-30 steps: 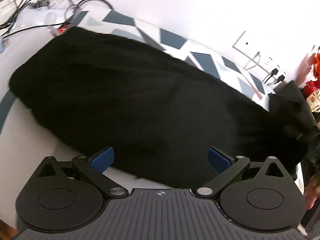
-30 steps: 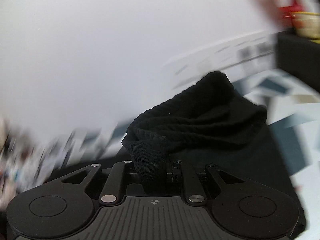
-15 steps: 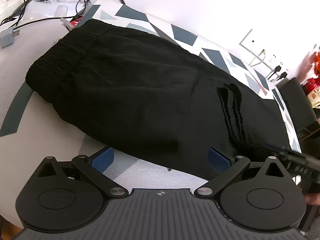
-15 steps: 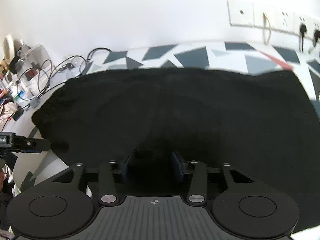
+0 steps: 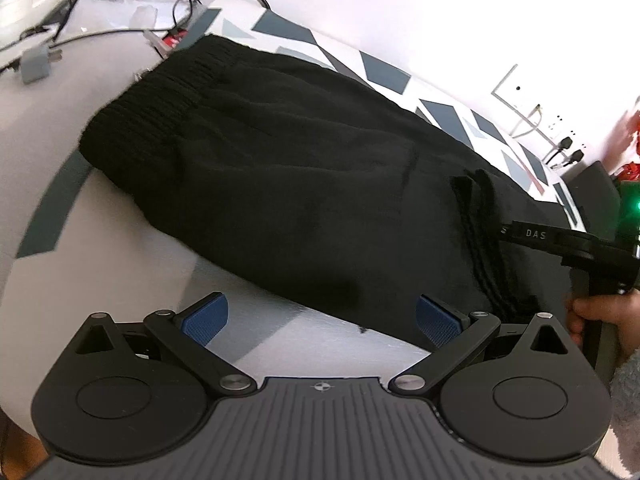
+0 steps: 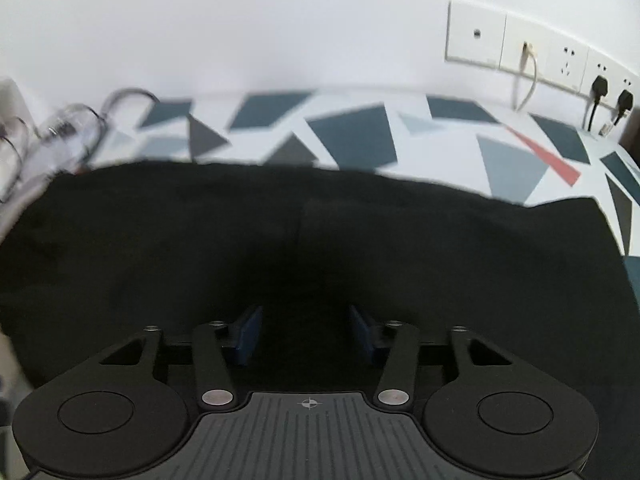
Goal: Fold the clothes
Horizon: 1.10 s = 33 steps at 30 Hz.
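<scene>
Released from the right gripper, whose blue pads now stand apart and empty, where a second ago a bunched ribbed fold was pinched between them and lifted. Laid down flat on the patterned tablecloth: black garment, cuff end now folded over its middle. Drawn back a little toward the near edge: left gripper, jaws wide as before.

home: patterned tablecloth, wall sockets
</scene>
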Tool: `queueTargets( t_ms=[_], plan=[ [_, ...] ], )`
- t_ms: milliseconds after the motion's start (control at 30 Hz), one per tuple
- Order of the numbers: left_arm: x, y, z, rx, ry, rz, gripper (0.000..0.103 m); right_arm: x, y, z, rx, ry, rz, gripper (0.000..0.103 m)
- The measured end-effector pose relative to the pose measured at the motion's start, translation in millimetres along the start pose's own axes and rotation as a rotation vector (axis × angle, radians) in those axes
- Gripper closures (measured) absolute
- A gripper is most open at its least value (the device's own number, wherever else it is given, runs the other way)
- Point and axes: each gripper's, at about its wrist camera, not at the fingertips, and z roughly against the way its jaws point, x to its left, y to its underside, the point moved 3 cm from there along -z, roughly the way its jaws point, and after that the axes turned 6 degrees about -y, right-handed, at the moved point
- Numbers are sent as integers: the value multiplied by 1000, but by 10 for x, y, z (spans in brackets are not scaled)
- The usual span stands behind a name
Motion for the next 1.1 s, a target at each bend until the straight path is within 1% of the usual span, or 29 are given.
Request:
queueTargets(
  t_ms=[33,67,100,133,167,267,333,400,433,500,533,567,600,633,700,767,867,933,1000,1033,1067,1100],
  plan=[
    [8,-1,15,-13,-17,-8,1,-25,7,-4,-4,12,-20,80],
    [14,-3,30,-30,-41,-18,1,-52,14,17,-11,4,-42,85],
    [21,-7,41,-46,-63,-28,1,-81,18,46,-20,-4,-60,87],
    [30,-12,49,-58,-79,-35,1,-113,18,95,-36,-15,-73,94],
    [39,-20,54,-65,-85,-38,1,-140,10,154,-52,-32,-86,95],
    [85,-47,38,-62,-77,-12,1,-166,-55,392,-103,-117,-113,95],
    [98,-55,11,-53,-70,4,1,-40,-52,428,-77,-151,-46,95],
    [98,-54,-4,-47,-68,3,1,78,-19,357,-45,-172,0,95],
    [87,-51,-6,-47,-68,-1,1,125,3,297,-30,-181,8,94],
    [64,-46,-13,-46,-66,-10,1,167,58,131,0,-190,-14,93],
    [57,-45,-16,-46,-64,-14,1,174,86,46,13,-195,-25,88],
    [51,-44,-18,-46,-61,-19,1,180,108,-11,19,-204,-35,76],
    [44,-43,-20,-46,-59,-23,1,183,114,-4,9,-227,-40,72],
    [38,-41,-22,-46,-56,-28,1,182,116,11,7,-248,-47,65],
    [27,-47,-30,-48,-52,-31,1,138,111,115,26,-274,-72,61],
    [22,-63,-52,-44,-45,-27,1,32,131,318,-1,-281,-92,52],
    [-6,-94,-82,-42,-30,-32,1,-199,203,613,-46,-261,-143,50],
    [-47,-111,-105,-40,-22,-44,1,-355,303,723,-36,-262,-202,51],
    [-96,-123,-130,-35,-14,-58,1,-449,455,743,14,-286,-254,62],
    [-119,-121,-141,-31,-10,-64,1,-457,539,742,48,-308,-265,80],
    [-137,-116,-147,-28,-6,-70,1,-408,618,753,83,-338,-250,100],
    [-151,-107,-148,-27,-3,-75,1,-360,698,765,118,-367,-234,100]
  ],
)
